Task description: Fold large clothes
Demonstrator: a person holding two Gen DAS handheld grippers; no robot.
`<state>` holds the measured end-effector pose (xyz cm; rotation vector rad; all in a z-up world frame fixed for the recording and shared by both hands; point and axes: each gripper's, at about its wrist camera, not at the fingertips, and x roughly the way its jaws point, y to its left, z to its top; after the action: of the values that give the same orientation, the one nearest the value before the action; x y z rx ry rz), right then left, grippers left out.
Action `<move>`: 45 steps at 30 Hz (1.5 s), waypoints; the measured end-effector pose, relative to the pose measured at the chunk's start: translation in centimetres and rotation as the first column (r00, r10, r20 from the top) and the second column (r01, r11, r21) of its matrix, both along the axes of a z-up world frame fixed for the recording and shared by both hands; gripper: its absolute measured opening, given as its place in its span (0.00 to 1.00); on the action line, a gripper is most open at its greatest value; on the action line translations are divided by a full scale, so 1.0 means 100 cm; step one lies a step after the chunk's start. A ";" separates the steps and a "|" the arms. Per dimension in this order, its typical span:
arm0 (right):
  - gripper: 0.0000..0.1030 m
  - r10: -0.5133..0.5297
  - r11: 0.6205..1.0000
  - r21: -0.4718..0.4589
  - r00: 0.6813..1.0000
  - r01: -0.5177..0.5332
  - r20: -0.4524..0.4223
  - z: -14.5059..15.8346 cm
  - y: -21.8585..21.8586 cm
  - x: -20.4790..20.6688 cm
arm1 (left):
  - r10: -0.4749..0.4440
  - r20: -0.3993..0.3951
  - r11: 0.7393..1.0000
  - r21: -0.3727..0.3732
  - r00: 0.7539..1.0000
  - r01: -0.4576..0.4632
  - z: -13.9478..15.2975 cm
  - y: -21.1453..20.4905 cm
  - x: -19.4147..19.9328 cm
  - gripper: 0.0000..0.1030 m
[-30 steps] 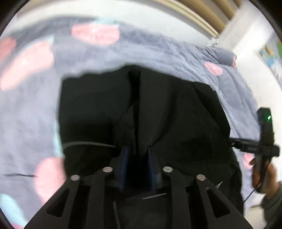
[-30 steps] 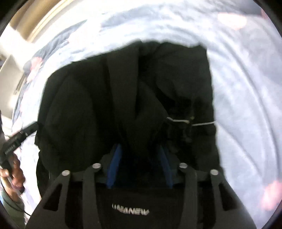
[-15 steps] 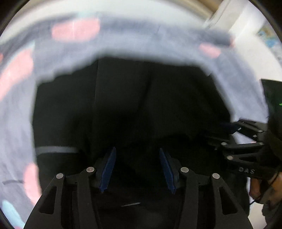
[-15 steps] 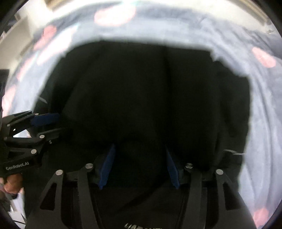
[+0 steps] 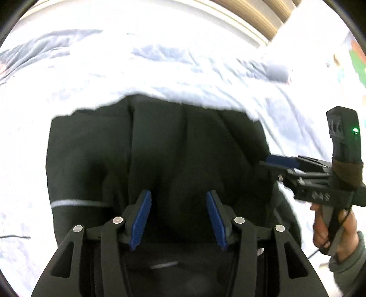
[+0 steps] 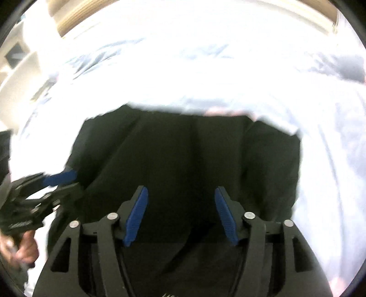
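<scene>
A black garment (image 5: 160,141) lies folded on the pale bedspread (image 5: 160,68), with a thin grey stripe (image 5: 80,202) near its left edge. My left gripper (image 5: 178,193) hovers over its near part, open, with nothing pinched between the blue pads. In the right wrist view the same garment (image 6: 194,148) fills the middle. My right gripper (image 6: 180,188) hangs above it with its jaws opening and no cloth between them. Each gripper shows in the other's view: the right gripper (image 5: 281,162) at the garment's right edge, the left gripper (image 6: 59,178) at its left edge.
A person's hand (image 5: 331,230) grips the right gripper's handle. The bedspread runs on beyond the garment, washed out by glare. A wooden slatted board (image 5: 263,18) and a wall poster (image 5: 356,61) lie past the bed. Pale shelving (image 6: 20,64) stands at far left.
Both grippers held a raised fold of the black cloth a second ago; both have let go and spread their jaws. The cloth now lies flatter, and both grippers have drawn back from it.
</scene>
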<state>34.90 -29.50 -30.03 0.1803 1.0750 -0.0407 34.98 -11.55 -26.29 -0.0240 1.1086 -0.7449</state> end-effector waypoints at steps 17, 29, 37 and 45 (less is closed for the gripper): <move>0.62 -0.105 0.988 0.099 0.987 0.117 -0.119 -0.055 -0.021 0.010 | 0.055 0.005 0.991 0.120 0.998 -0.056 -0.033 -0.014 0.018 0.51; 0.65 -0.153 0.987 0.043 0.984 0.157 -0.089 0.027 0.030 -0.165 | 0.125 0.051 0.968 0.213 0.991 -0.133 0.037 0.106 -0.113 0.51; 0.65 -0.199 0.978 0.038 0.976 0.203 -0.086 0.042 0.020 -0.264 | 0.230 0.046 0.951 0.203 0.972 -0.234 0.056 0.178 -0.188 0.51; 0.65 -0.322 0.940 0.086 0.943 0.329 -0.087 0.049 0.004 -0.337 | 0.295 0.009 0.932 0.217 0.955 -0.290 0.048 0.217 -0.236 0.51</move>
<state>1.19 -29.11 -25.17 0.4497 1.1108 -0.2938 11.36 10.18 -21.46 -0.0135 1.1729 -0.3554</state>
